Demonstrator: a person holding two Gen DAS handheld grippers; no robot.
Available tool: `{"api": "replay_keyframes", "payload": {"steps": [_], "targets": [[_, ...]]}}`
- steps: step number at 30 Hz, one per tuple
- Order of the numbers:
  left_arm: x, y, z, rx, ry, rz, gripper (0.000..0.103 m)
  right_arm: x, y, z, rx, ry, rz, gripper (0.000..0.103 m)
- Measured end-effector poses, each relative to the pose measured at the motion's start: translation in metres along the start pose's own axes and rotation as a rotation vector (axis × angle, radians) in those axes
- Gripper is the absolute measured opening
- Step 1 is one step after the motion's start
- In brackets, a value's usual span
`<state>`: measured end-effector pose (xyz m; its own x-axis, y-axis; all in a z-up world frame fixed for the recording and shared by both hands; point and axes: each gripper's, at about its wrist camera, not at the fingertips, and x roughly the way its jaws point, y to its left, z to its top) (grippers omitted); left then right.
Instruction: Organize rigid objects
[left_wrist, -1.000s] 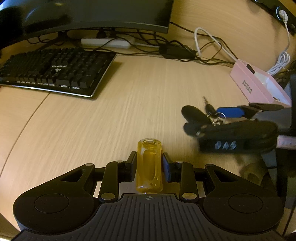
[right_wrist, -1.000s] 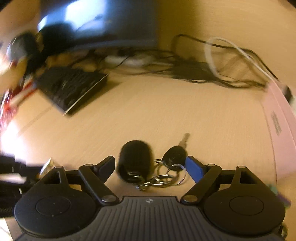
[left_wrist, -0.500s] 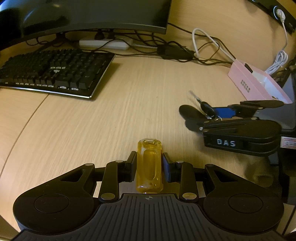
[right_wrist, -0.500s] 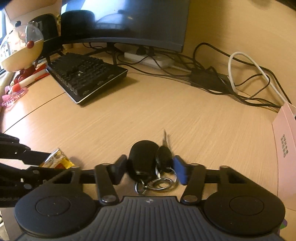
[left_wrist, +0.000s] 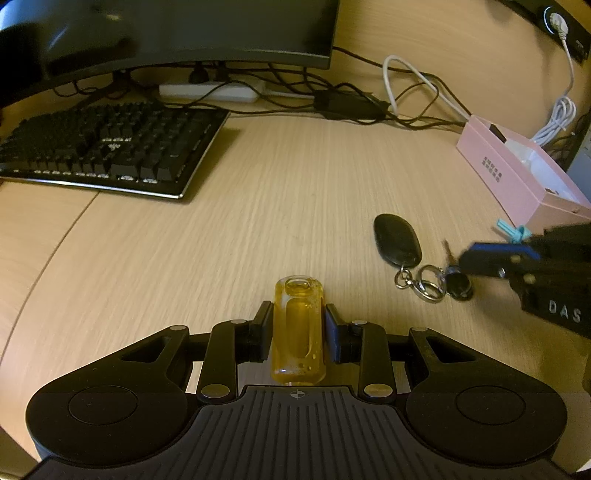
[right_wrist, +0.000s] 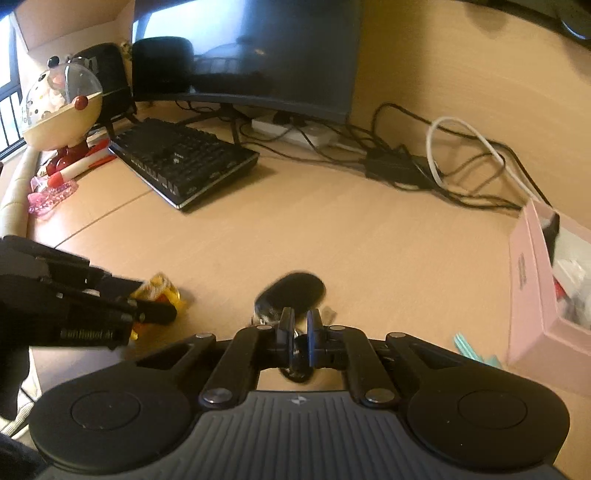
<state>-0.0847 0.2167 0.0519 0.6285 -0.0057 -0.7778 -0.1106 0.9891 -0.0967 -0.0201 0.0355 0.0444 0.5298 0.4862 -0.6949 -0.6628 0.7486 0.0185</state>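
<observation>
My left gripper (left_wrist: 298, 321) is shut on a small amber glass bottle (left_wrist: 298, 332), held low over the wooden desk (left_wrist: 295, 206). The right wrist view shows that bottle (right_wrist: 162, 286) at the left. A bunch of keys lies to its right: a black oval fob (left_wrist: 397, 238), metal rings (left_wrist: 424, 282) and a black-headed key (left_wrist: 458, 284). My right gripper (left_wrist: 469, 260) comes in from the right and its jaws are closing, with the key between them. In its own view the right gripper (right_wrist: 299, 328) is almost closed, the fob (right_wrist: 291, 295) just ahead of it.
An open pink box (left_wrist: 517, 177) with small items stands at the right, a teal plastic piece (left_wrist: 511, 230) beside it. A black keyboard (left_wrist: 107, 147), a monitor (left_wrist: 166, 33) and tangled cables (left_wrist: 369, 103) fill the back. A round toy figure (right_wrist: 61, 107) stands at the far left.
My right gripper closed from wide open to a narrow pinch on the key and drew back to the right, pulling the fob along. The left gripper and bottle stayed put.
</observation>
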Motion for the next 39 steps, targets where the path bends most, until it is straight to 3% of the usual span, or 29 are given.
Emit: {"api": "replay_keyframes", "payload": {"steps": [3,7,13,18,20,29,31,35,39], "targets": [[0.0,0.001,0.0,-0.002,-0.002,-0.005,0.033,-0.001,0.0,-0.008,0.015,0.03,-0.028,0.016],[0.0,0.002,0.0,0.003,-0.006,-0.009,0.033,-0.006,0.007,-0.016,0.001,0.02,-0.005,0.05],[-0.001,-0.001,-0.004,0.034,-0.024,-0.007,0.033,0.005,0.028,-0.015,-0.123,-0.057,-0.001,0.053],[-0.001,0.0,-0.004,0.044,-0.026,-0.013,0.033,0.031,0.019,-0.007,-0.042,0.017,0.031,0.047],[-0.001,0.001,-0.004,0.042,-0.027,-0.016,0.033,0.027,0.021,-0.007,-0.053,0.029,0.014,0.031],[0.003,-0.006,-0.001,0.069,-0.025,-0.019,0.033,-0.024,0.019,-0.001,-0.03,-0.049,-0.032,0.03],[0.005,-0.011,0.0,0.087,-0.021,-0.02,0.033,-0.04,0.012,0.005,0.0,-0.072,-0.037,0.001],[0.006,-0.022,0.0,0.121,-0.013,-0.046,0.032,-0.076,-0.001,0.009,0.038,-0.139,-0.067,0.001],[0.008,-0.03,0.001,0.143,-0.005,-0.057,0.032,-0.086,-0.012,-0.001,0.039,-0.106,-0.082,0.002]]}}
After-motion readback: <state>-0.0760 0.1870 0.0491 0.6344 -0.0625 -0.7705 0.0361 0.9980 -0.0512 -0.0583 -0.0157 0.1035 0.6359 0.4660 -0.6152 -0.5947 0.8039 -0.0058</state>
